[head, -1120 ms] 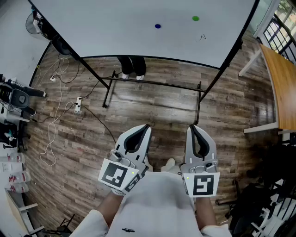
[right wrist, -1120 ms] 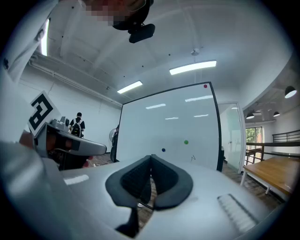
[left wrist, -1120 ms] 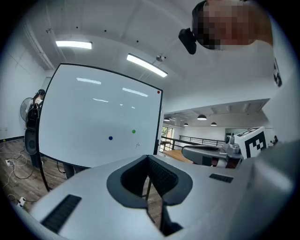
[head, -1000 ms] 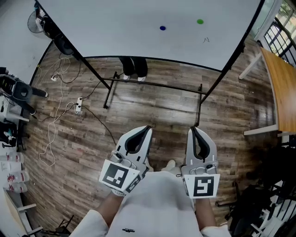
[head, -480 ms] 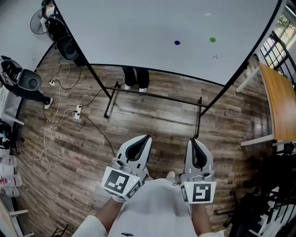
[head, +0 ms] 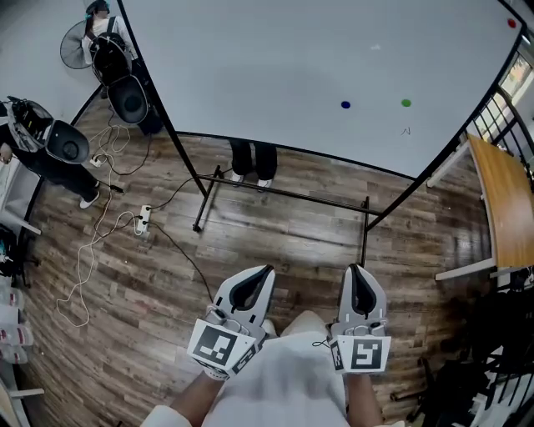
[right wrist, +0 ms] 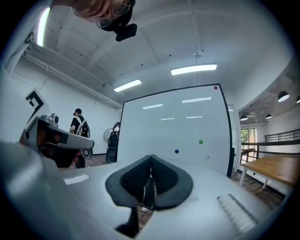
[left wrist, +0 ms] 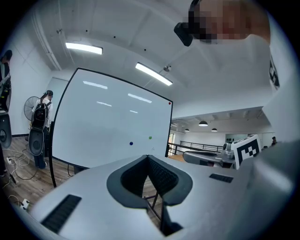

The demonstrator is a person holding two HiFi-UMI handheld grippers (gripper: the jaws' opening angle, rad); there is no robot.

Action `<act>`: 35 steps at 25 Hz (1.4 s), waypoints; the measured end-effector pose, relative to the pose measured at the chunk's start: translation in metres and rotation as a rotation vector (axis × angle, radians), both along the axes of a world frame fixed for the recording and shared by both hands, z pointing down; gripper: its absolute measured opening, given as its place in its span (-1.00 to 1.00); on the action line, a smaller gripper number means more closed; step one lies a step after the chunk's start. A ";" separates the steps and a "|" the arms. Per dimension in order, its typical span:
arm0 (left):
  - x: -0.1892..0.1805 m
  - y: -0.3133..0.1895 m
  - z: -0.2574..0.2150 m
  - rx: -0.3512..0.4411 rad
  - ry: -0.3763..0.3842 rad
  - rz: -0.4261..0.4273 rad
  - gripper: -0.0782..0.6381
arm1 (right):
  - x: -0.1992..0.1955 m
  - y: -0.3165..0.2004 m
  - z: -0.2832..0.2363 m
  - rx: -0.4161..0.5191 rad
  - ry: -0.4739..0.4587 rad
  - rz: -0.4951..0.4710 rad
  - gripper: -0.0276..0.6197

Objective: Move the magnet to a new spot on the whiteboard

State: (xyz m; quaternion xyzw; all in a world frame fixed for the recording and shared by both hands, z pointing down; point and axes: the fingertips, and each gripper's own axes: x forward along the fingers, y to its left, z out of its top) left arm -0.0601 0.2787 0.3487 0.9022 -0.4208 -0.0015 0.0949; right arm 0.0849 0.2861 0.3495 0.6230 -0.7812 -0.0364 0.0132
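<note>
The whiteboard point(head: 250, 67) stands on a black frame ahead of me. On its right part sit a blue magnet point(head: 345, 105), a green magnet point(head: 405, 103) and, near the top right corner, a red magnet point(head: 511, 23). A small pen mark lies below the green one. In the left gripper view the blue magnet point(left wrist: 131, 144) and green magnet point(left wrist: 149, 138) show far off. My left gripper point(head: 266, 269) and right gripper point(head: 357, 267) are held side by side over the wooden floor, well short of the board. Both are shut and hold nothing. The right gripper view shows the blue magnet point(right wrist: 176, 151) beyond the closed jaws.
The board's stand bar point(head: 284, 196) crosses the floor in front, with someone's legs point(head: 253, 158) behind it. Cables and a power strip point(head: 143, 218) lie at the left near office chairs point(head: 125, 92). A wooden table point(head: 501, 200) stands at the right.
The head view has tipped up, so more of the board shows and the red magnet has come into sight. Both grippers sit lower in the picture, still shut and side by side.
</note>
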 end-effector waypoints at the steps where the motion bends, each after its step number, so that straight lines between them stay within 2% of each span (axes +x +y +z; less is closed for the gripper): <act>1: -0.002 -0.003 0.002 -0.004 0.004 0.003 -0.76 | -0.004 -0.002 0.000 0.000 0.002 0.000 -0.91; 9: -0.005 -0.049 0.006 -0.008 0.004 0.018 -0.76 | -0.008 -0.045 0.005 -0.003 0.004 0.018 -0.91; 19: 0.031 -0.177 -0.001 0.005 -0.052 0.004 -0.76 | 0.032 -0.182 0.002 0.018 -0.028 0.018 -0.91; 26: 0.061 -0.265 -0.014 0.033 -0.064 -0.028 -0.76 | 0.050 -0.277 0.006 0.005 -0.025 -0.074 -0.90; 35: 0.080 -0.315 -0.004 0.001 -0.070 -0.057 -0.76 | 0.072 -0.336 0.009 -0.010 -0.097 -0.062 -0.84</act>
